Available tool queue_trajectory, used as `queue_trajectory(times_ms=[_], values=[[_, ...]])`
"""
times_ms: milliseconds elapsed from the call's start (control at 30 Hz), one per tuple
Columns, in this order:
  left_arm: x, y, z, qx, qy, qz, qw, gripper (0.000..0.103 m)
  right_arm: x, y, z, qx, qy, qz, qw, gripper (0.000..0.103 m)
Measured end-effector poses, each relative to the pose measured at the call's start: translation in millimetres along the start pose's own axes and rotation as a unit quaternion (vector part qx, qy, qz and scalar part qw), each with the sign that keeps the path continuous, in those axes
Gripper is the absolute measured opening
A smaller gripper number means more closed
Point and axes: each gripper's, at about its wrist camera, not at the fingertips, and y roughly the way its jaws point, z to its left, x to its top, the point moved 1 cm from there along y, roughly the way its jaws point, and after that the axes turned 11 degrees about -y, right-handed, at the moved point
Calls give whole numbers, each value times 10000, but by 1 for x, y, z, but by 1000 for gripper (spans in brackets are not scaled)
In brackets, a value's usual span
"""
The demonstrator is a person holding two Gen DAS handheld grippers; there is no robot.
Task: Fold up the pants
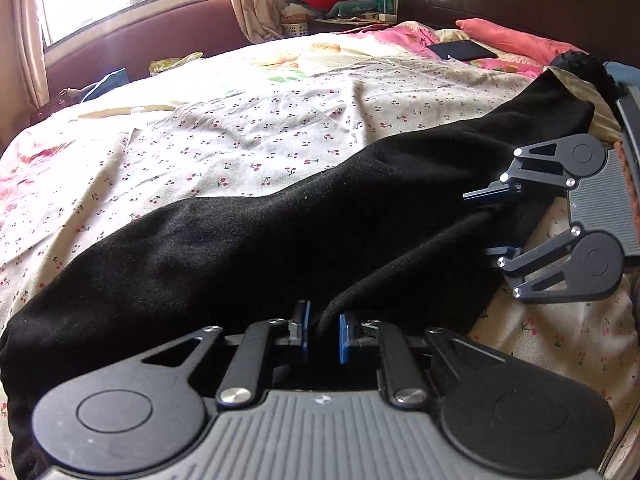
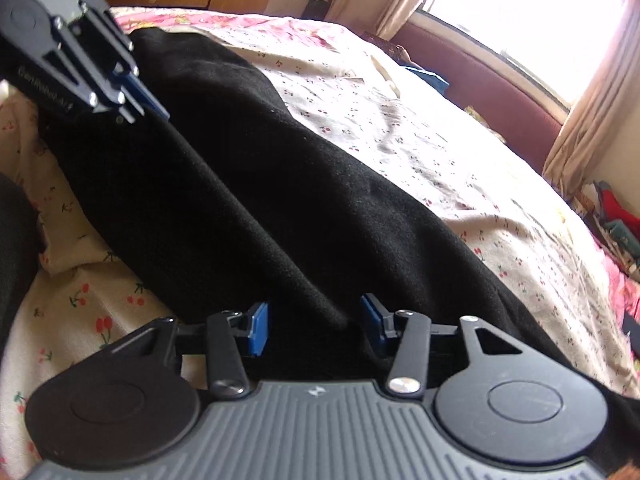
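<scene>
The black fleece pants lie stretched out on the bed's cherry-print cotton sheet, their long axis running in the left wrist view from 7 o'clock up to 2 o'clock. The left tool sits at the near end, tilted down, its blue pads nearly together and pinching a raised ridge of the cloth. The right tool sits further along the same edge at 3 o'clock, also angled down, jaws apart, straddling the cloth without pressing. Its squeeze likely comes next, before any lift.
</scene>
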Motion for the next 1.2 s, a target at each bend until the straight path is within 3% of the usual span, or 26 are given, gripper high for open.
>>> queue_trajectory(times_ms=[67, 100, 133, 333, 533, 767, 900, 1033, 1133, 1200], values=[[0, 0, 2, -34, -11, 36, 10000, 29, 1, 4, 0, -59, -5, -33, 10000, 42], [-1, 0, 1, -46, 48, 80, 9999, 29, 2, 5, -4, -34, 102, 7, 9999, 15], [-3, 0, -1, -71, 124, 130, 9998, 29, 4, 4, -8, -38, 245, 69, 9997, 4], [-24, -6, -16, -202, 532, 491, 9972, 28, 10, -40, -13, 75, 341, -161, 9993, 4], [-30, 17, -14, -150, 587, 1028, 9929, 29, -3, 3, 0, 403, 830, 301, 9953, 11], [-33, 9, -26, 2, 809, 1005, 9916, 29, -11, -28, -6, 333, 1185, 74, 9924, 9], [-31, -1, -29, 8, 756, 996, 9922, 29, -25, -45, -10, 395, 1604, 86, 9862, 14], [-27, -20, -44, -123, 851, 775, 9933, 29, -60, -74, -49, 97, 2756, -25, 9612, 34], [-16, -24, -64, -413, 870, 454, 9943, 29, -103, -91, -92, -480, 3845, -25, 9219, 34], [-7, -14, -86, -597, 978, 206, 9932, 32, -135, -97, -121, -972, 4506, 13, 8874, 35]])
